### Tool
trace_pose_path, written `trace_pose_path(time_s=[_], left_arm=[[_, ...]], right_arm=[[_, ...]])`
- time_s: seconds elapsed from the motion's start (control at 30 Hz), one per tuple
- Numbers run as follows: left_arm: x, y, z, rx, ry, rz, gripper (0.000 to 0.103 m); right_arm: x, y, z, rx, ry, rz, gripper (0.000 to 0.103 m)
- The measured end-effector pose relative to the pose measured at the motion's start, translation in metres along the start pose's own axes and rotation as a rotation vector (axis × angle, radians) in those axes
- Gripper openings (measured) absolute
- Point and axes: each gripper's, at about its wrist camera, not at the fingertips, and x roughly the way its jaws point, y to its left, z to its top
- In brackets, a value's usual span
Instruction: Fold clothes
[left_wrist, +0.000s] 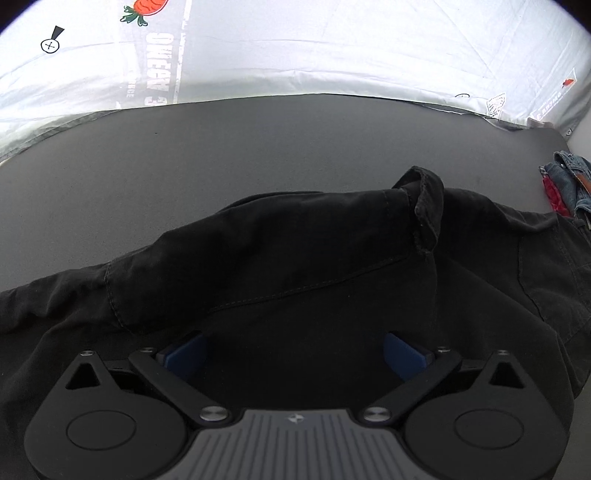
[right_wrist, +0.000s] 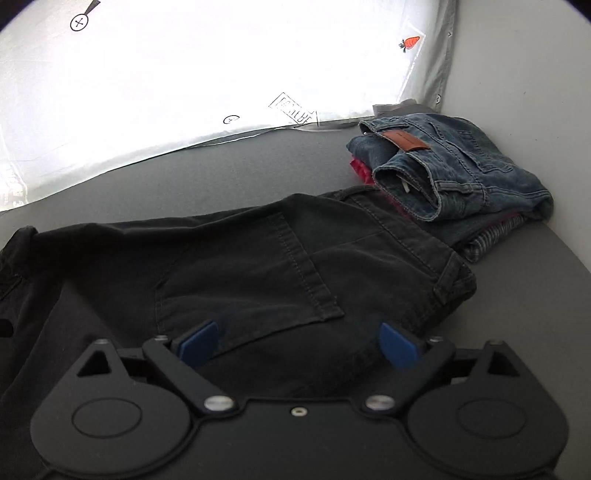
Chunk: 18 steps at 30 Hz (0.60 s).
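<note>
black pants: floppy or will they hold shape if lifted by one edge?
Probably floppy: the black pants lie in soft creases on the grey surface, and one corner curls over. Likely fairly heavy for cloth, given thick seams and a stitched pocket. Pushing would likely bunch them rather than slide them.

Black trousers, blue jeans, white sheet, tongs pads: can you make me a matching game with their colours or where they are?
Things:
1. black trousers
2. folded jeans
3. white sheet
4. pads of the right tongs

Descriptions:
A. has little carrot pictures
B. on top of the pile in the corner
C. bright blue
D. spread on the grey surface right under the open tongs

Pairs: 1-D, 2-B, 3-A, 4-C
</note>
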Motion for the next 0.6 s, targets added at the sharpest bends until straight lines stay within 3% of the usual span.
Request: trace_pose_path(time_s=[0.17,0.37,0.47,0.6], left_arm=[[-0.021,0.010,-0.020,0.066,-0.005,0.004,0.101],[-0.015,0.045,-0.047,0.062,0.073,-0.015,0.102],[-0.014,0.053,-0.056,0.060,0.037,-0.038,0.103],[-0.011,0.037,-0.061,0.171,0.027,0.034,0.103]], right_arm=[[-0.027,0.021,-0.046,0.052,0.064,0.009,0.100],[-0.063,0.071,-0.096,0.021,0.060,-0.055,0.100],[-0.079,0.091,-0.117,-0.011,0.059,-0.091,0.100],[-0.099,0.118,-0.144,-0.068,0.044,-0.152,0.100]])
